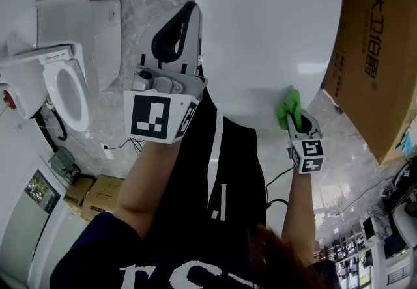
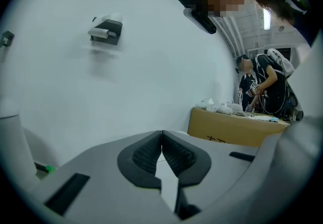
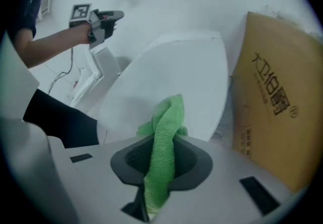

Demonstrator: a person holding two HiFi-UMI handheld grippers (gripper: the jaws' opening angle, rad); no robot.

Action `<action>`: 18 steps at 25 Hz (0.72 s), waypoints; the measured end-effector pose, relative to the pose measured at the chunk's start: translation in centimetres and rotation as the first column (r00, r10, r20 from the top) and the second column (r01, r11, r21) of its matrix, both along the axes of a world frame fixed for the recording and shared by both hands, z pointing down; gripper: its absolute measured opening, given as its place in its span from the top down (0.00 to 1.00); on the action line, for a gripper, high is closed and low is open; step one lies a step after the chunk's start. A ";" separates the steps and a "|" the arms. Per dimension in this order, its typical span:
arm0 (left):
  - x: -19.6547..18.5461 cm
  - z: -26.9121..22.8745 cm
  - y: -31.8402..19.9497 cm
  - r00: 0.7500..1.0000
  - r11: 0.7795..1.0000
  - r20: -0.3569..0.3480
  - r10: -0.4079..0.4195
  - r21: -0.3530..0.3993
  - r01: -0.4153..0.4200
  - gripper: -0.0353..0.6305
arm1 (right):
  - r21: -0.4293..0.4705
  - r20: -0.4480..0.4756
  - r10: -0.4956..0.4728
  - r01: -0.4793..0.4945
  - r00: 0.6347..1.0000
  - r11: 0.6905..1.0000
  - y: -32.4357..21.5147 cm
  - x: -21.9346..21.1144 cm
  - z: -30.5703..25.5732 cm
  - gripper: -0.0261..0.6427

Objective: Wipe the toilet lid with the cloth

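Observation:
The white toilet lid (image 1: 267, 34) fills the top middle of the head view and shows as a closed white oval (image 3: 171, 87) in the right gripper view. My right gripper (image 1: 296, 118) is shut on a green cloth (image 1: 288, 107), which touches the lid's near rim. The cloth (image 3: 164, 147) stands bunched between the jaws. My left gripper (image 1: 179, 30) is held up left of the lid, off its surface, jaws shut with nothing between them (image 2: 161, 142).
A brown cardboard box (image 1: 374, 53) stands right of the toilet. A second toilet (image 1: 68, 86) with its seat showing stands at the left. Small cartons (image 1: 94, 193) lie on the floor at lower left. Another person (image 2: 265, 84) stands far off.

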State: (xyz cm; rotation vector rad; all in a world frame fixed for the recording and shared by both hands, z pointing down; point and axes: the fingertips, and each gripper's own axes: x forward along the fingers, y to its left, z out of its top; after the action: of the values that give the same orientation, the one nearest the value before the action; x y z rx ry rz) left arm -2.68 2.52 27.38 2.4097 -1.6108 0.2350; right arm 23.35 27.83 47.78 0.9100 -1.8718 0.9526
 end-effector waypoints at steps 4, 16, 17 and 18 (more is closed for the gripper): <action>0.8 -1.2 0.2 1.000 1.000 0.002 0.006 0.018 -0.006 0.92 | 0.227 0.034 0.143 -0.147 0.989 0.963 -5.7 3.4 -4.8 0.84; 2.2 -9.0 0.1 1.000 0.996 -0.015 -0.018 0.088 0.019 0.91 | 0.771 0.187 0.158 -0.245 0.969 0.587 -21.0 1.7 -28.6 0.84; 2.2 -10.2 0.0 0.999 0.994 -0.027 -0.030 0.100 0.032 0.92 | 0.795 0.199 0.155 -0.252 0.968 0.553 -21.6 1.6 -30.6 0.84; 2.2 -11.3 0.0 0.999 0.993 -0.032 -0.036 0.108 0.039 0.92 | 0.814 0.208 0.151 -0.256 0.967 0.521 -21.9 1.6 -32.6 0.84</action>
State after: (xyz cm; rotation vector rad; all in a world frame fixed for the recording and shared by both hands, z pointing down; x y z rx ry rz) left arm -0.53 2.55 16.11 2.4471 -1.6961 0.1067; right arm 24.95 5.91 15.17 1.7053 -2.3876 0.1303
